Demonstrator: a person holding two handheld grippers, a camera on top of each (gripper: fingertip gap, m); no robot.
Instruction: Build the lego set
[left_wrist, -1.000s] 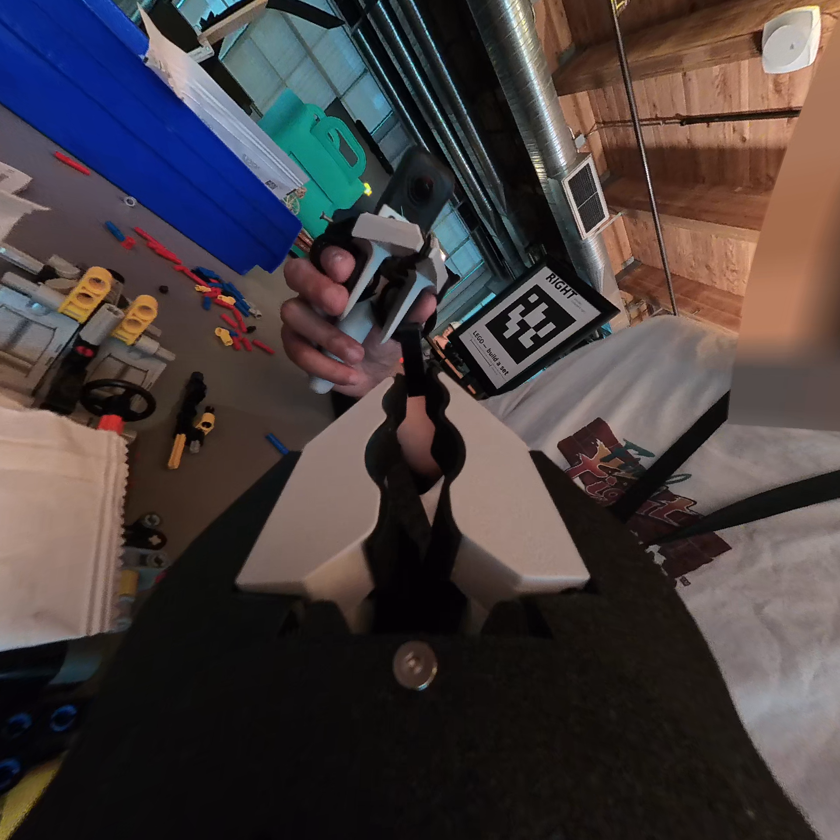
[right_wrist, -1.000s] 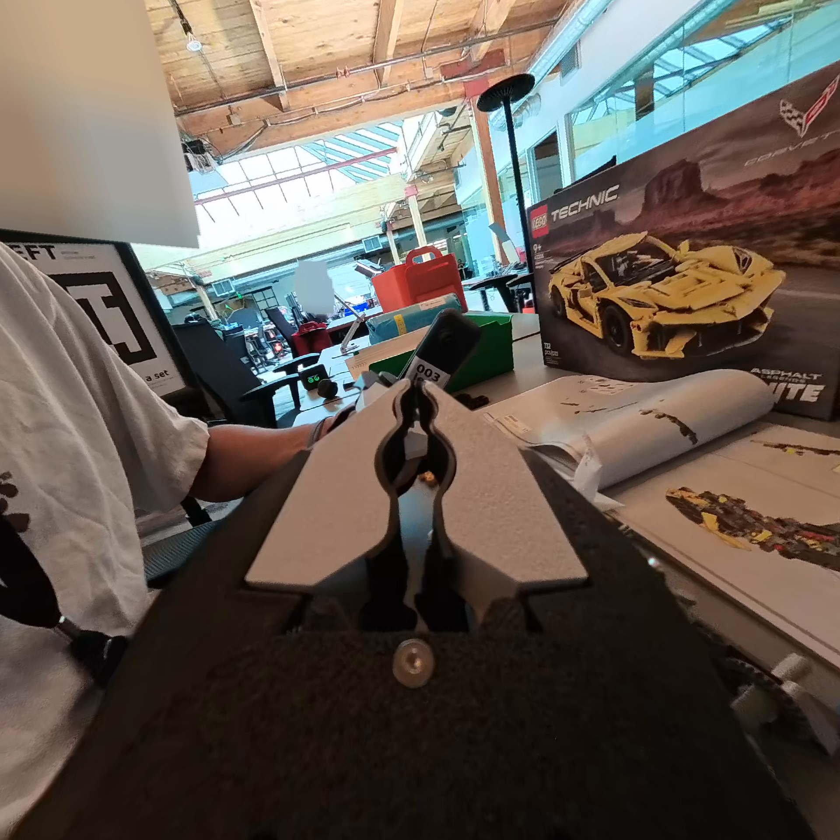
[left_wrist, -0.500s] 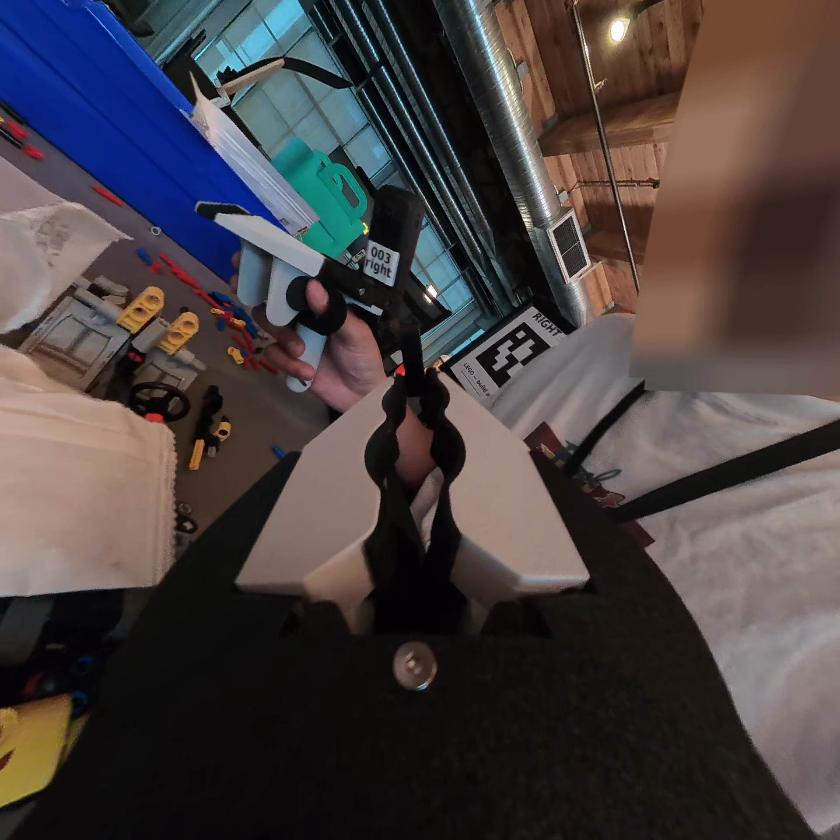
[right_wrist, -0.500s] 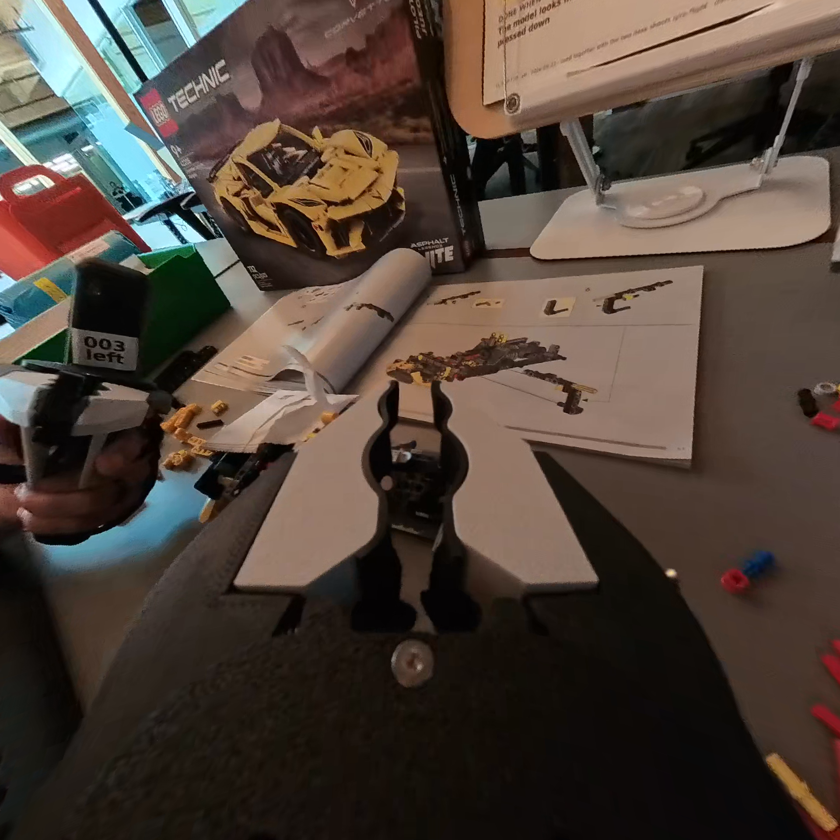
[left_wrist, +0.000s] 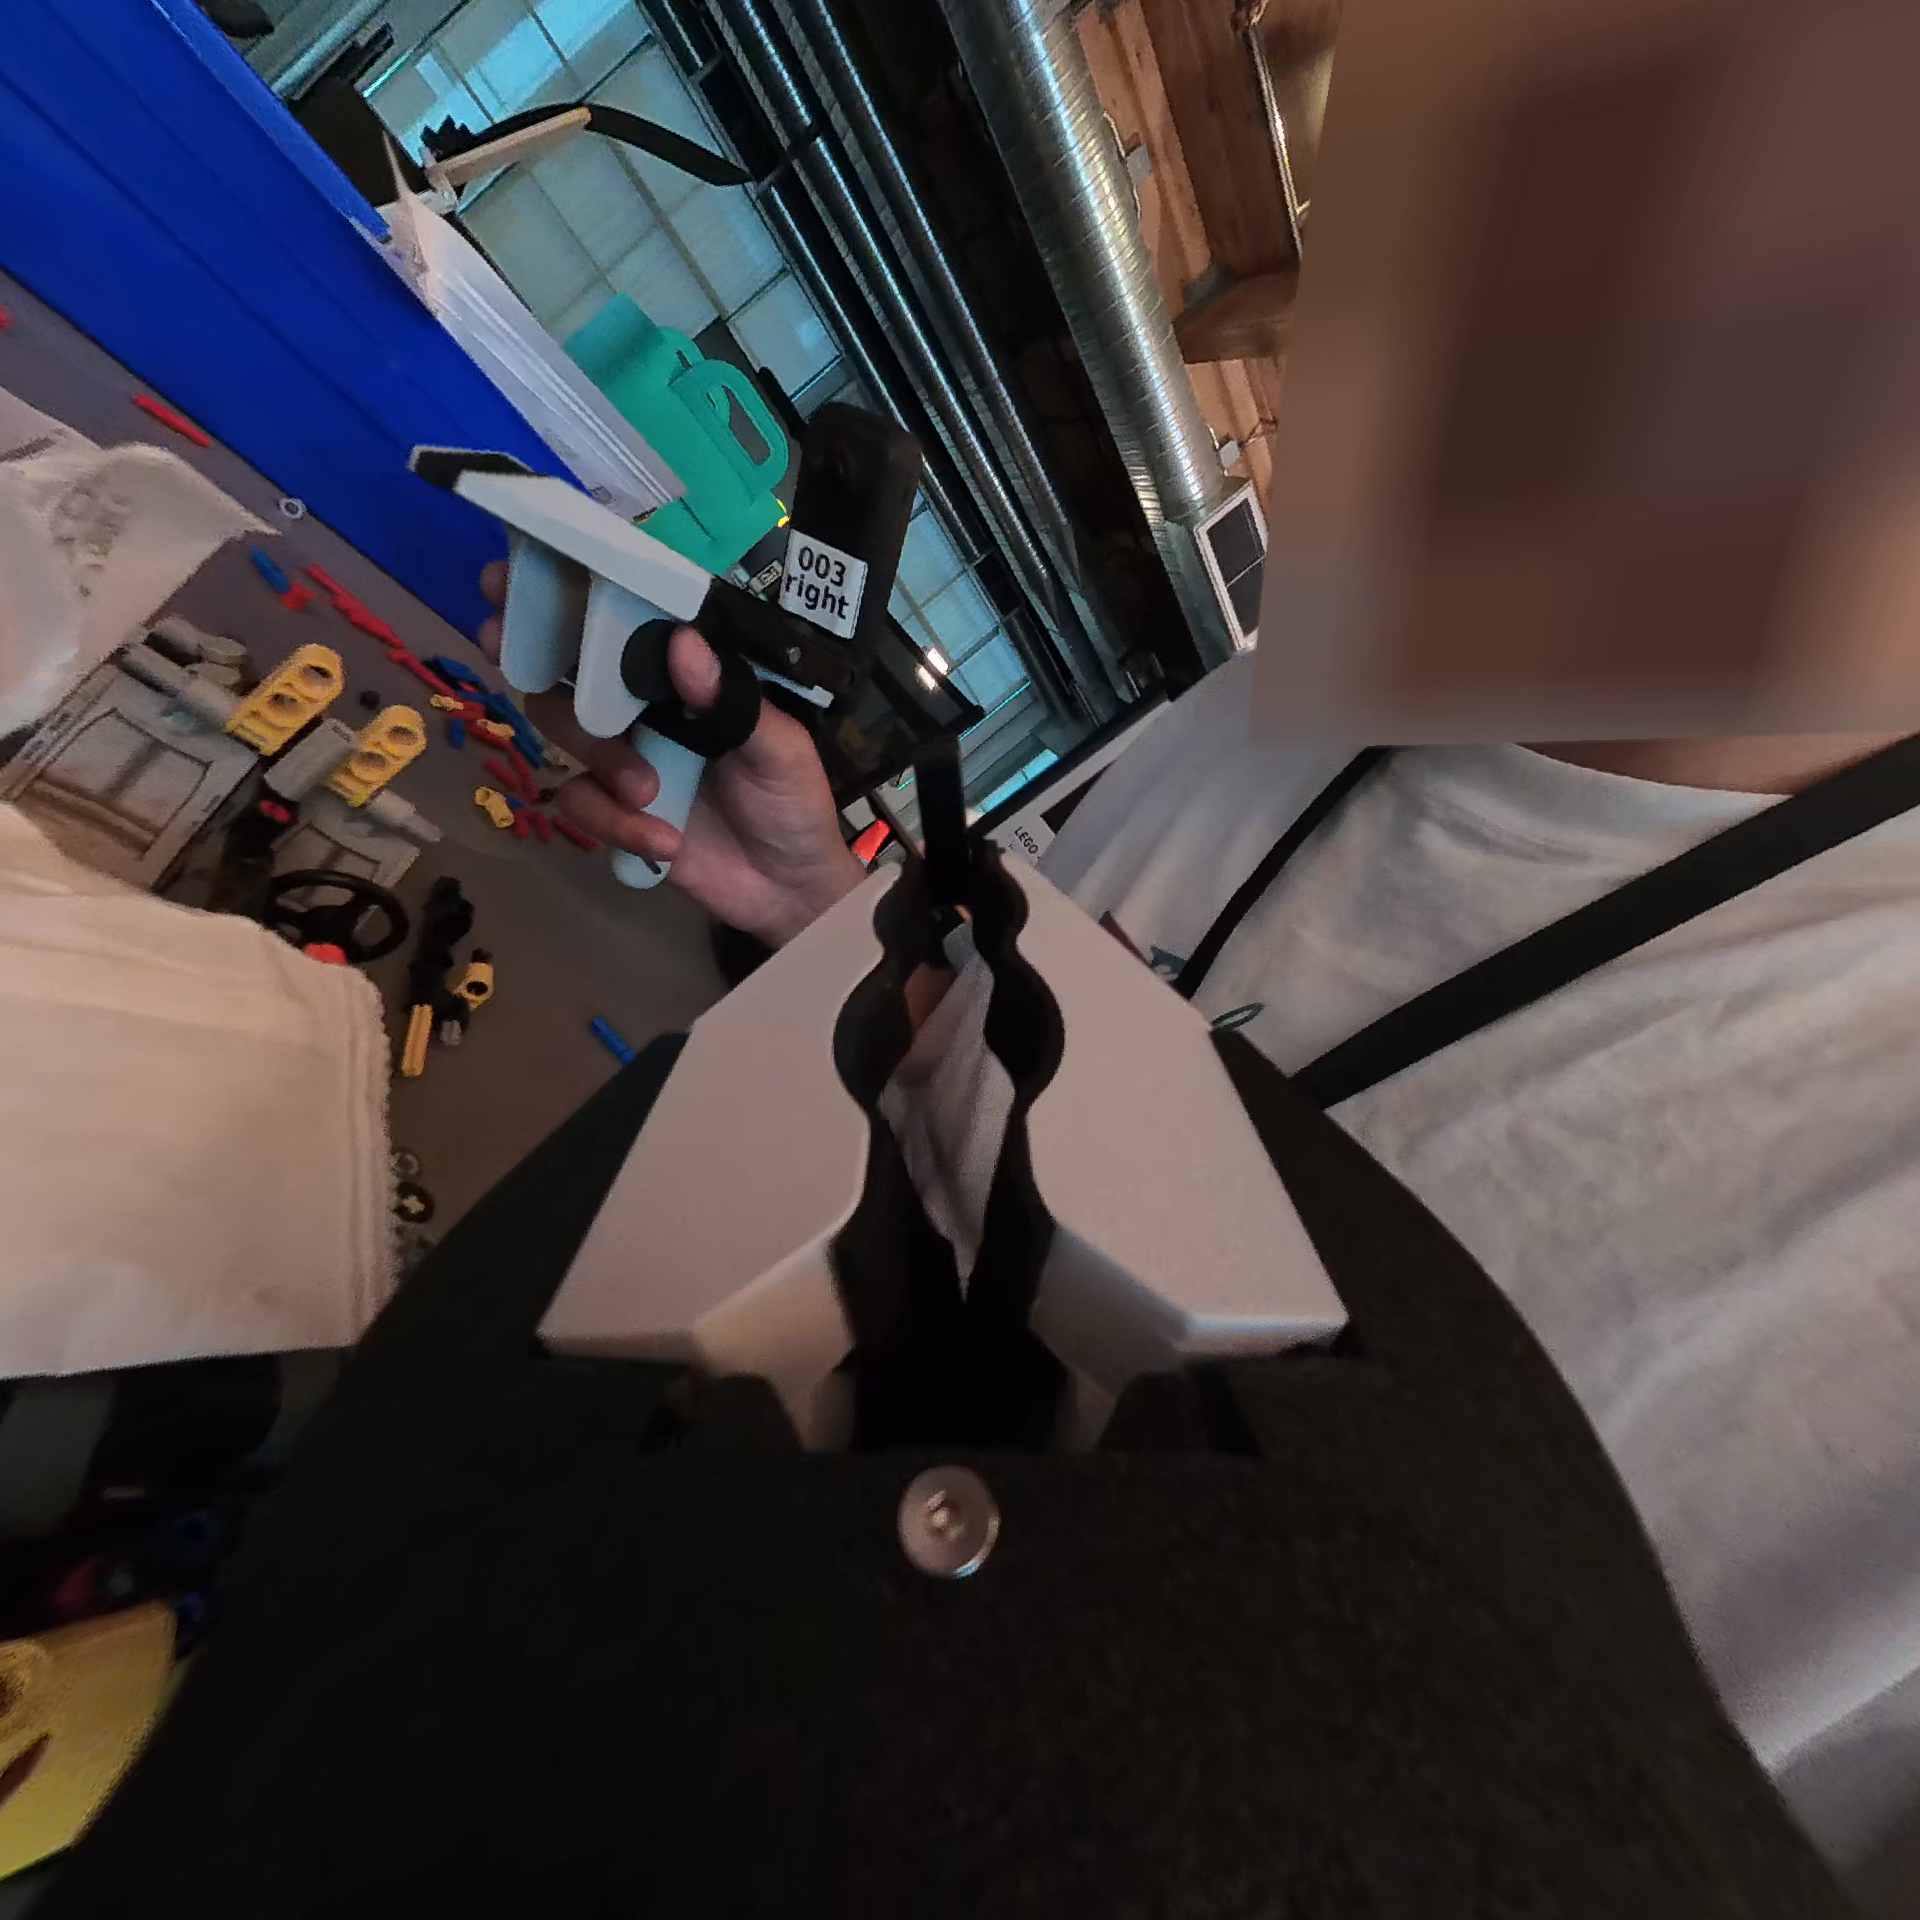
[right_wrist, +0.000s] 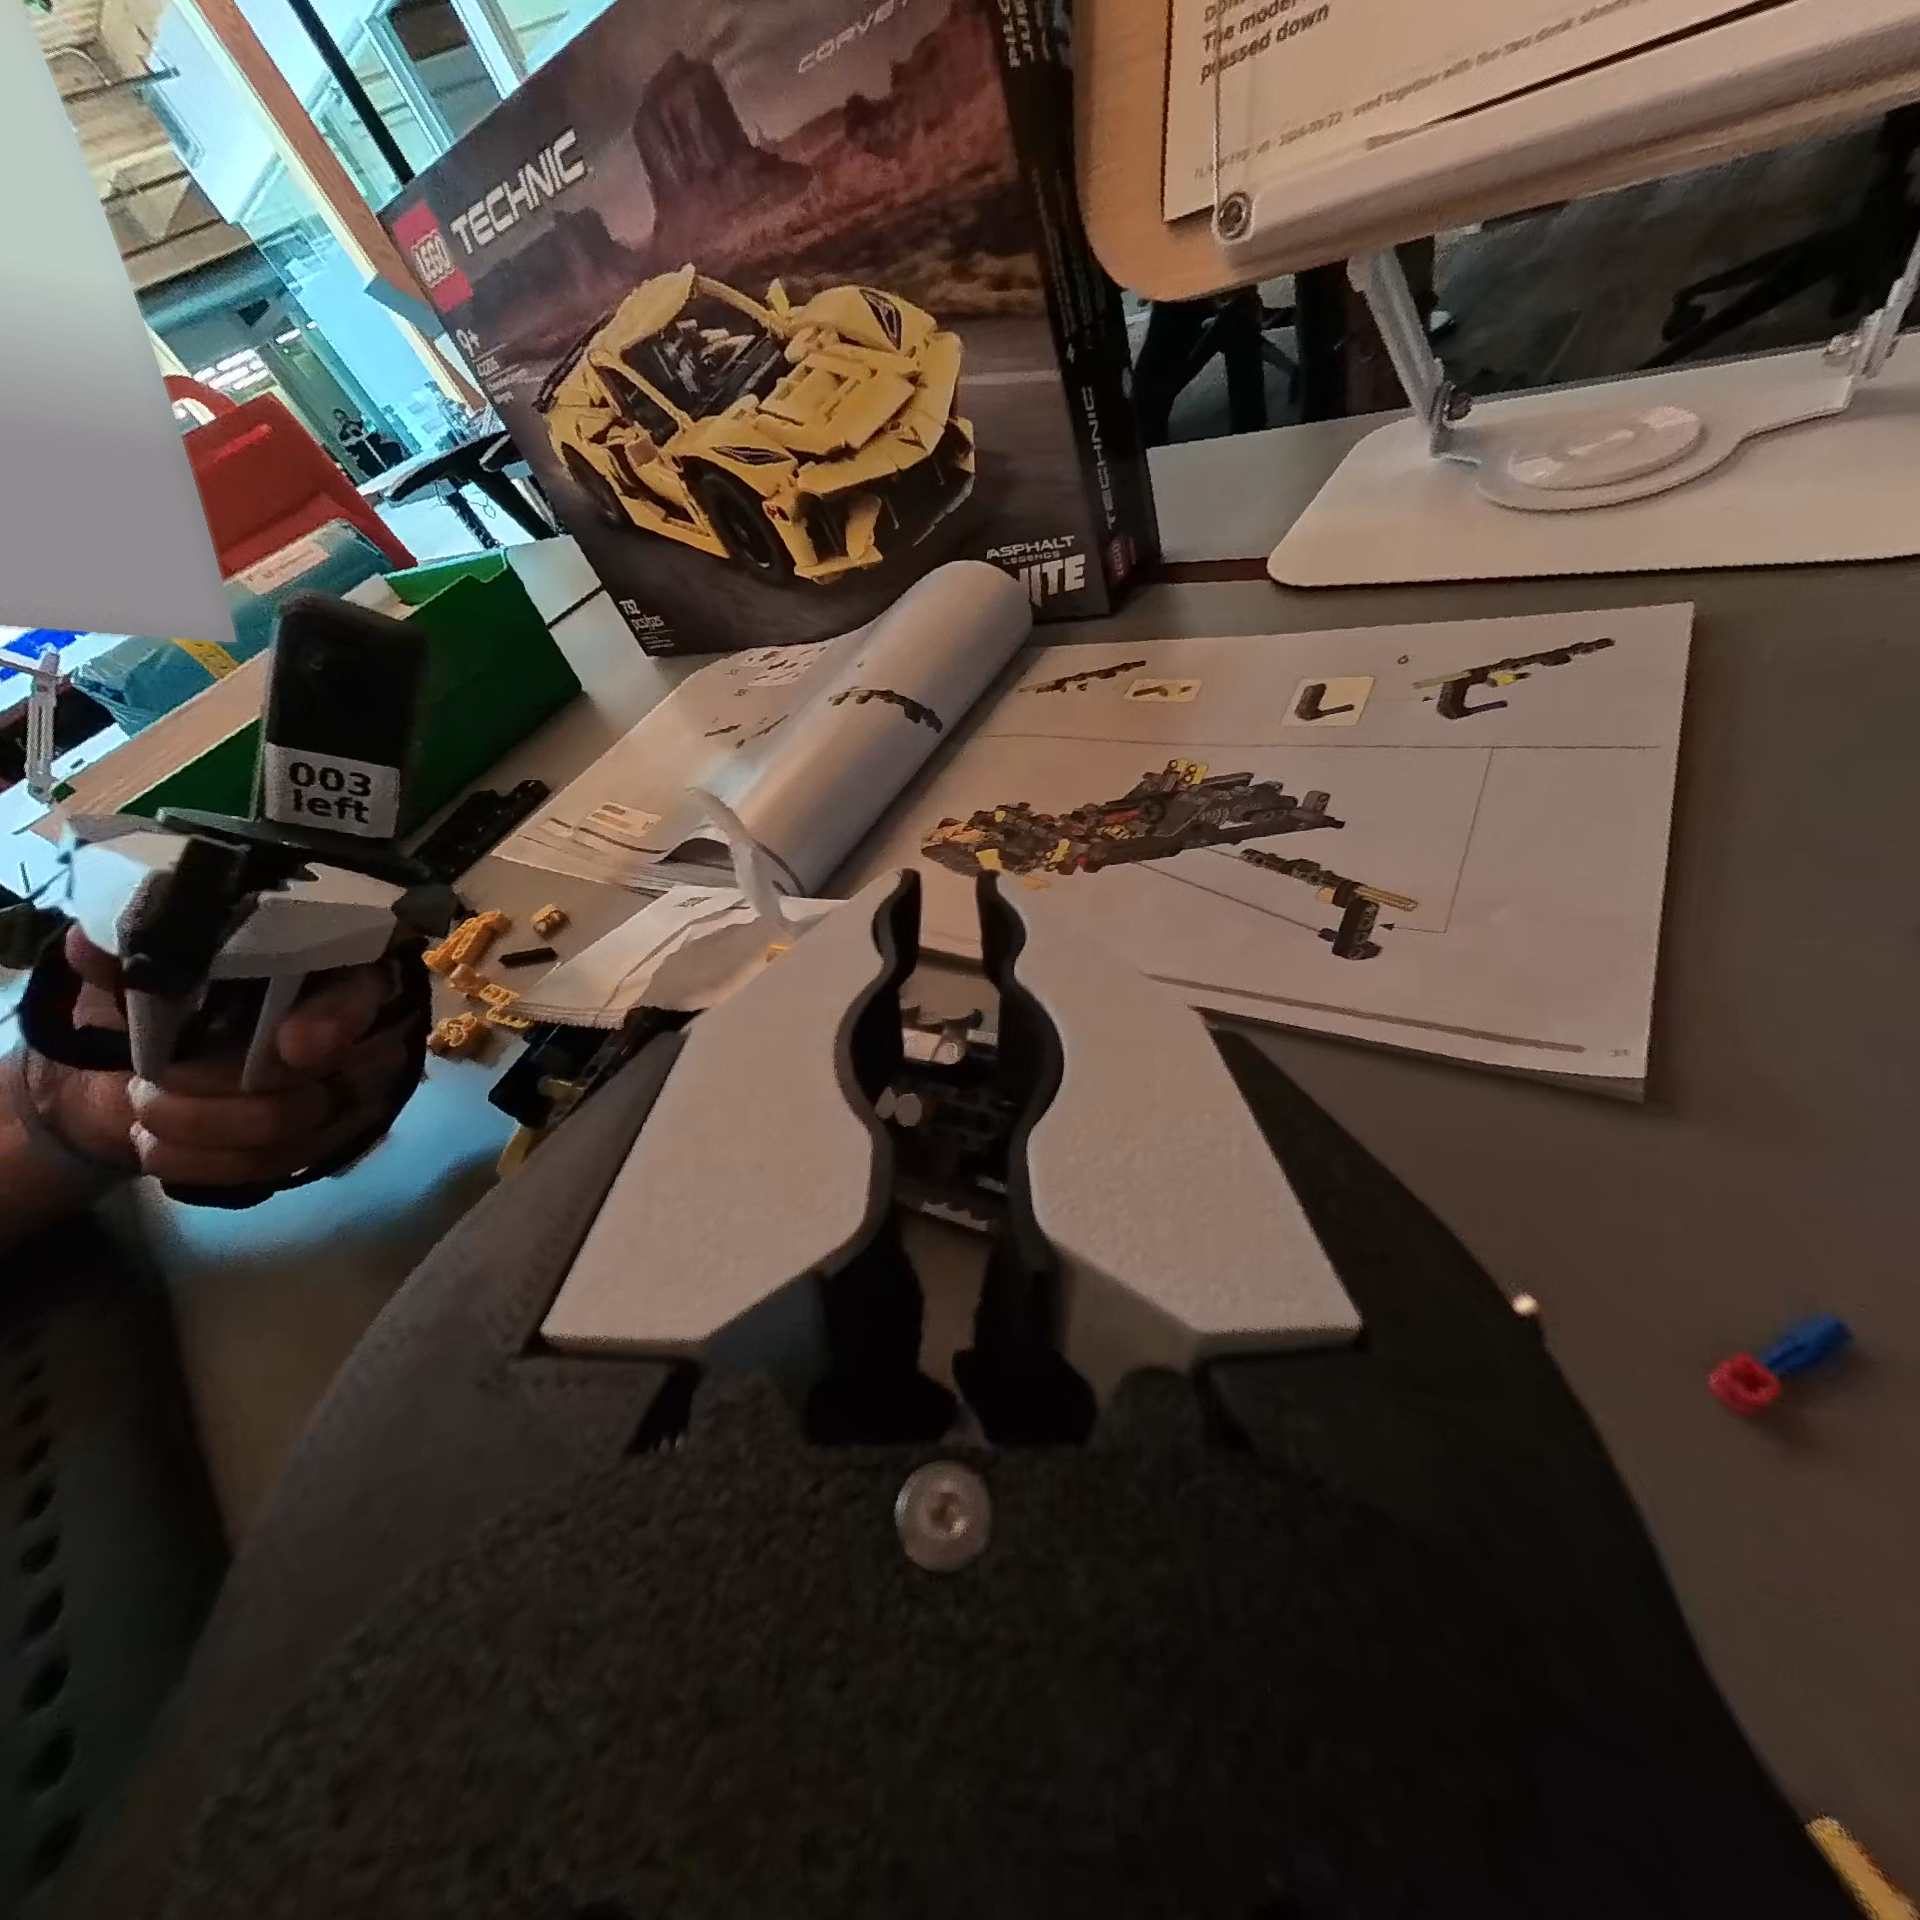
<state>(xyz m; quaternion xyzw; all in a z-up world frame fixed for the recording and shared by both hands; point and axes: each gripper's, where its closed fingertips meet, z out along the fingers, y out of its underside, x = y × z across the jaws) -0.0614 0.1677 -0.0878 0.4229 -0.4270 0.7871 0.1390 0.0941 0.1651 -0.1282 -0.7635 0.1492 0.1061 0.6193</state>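
My left gripper (left_wrist: 948, 891) is shut on a thin black Lego rod (left_wrist: 940, 805) that sticks out past its tips. It is held up in the air, pointing toward the person's white shirt. My right gripper (right_wrist: 945, 896) is open by a narrow gap and empty. It points down at the table over a dark, partly built model (right_wrist: 940, 1091) that shows between its fingers. The open instruction booklet (right_wrist: 1351, 831) lies just beyond it. Each gripper shows in the other's view, held in a hand: the right one (left_wrist: 623, 613) and the left one (right_wrist: 260, 914).
The Lego set box (right_wrist: 779, 364) stands behind the booklet, with a white stand base (right_wrist: 1558, 499) to its right. Loose yellow pieces (right_wrist: 478, 966) and a red-and-blue pin (right_wrist: 1777, 1361) lie on the grey table. A grey-yellow assembly (left_wrist: 281, 727), scattered pins (left_wrist: 488, 727) and white bags (left_wrist: 177, 1143) also lie there. There is about 15 cm between the tips of the two grippers.
My right gripper has swung away from the left gripper and the person, down toward the table and booklet, and its fingers have parted a little. My left gripper still holds the black rod.
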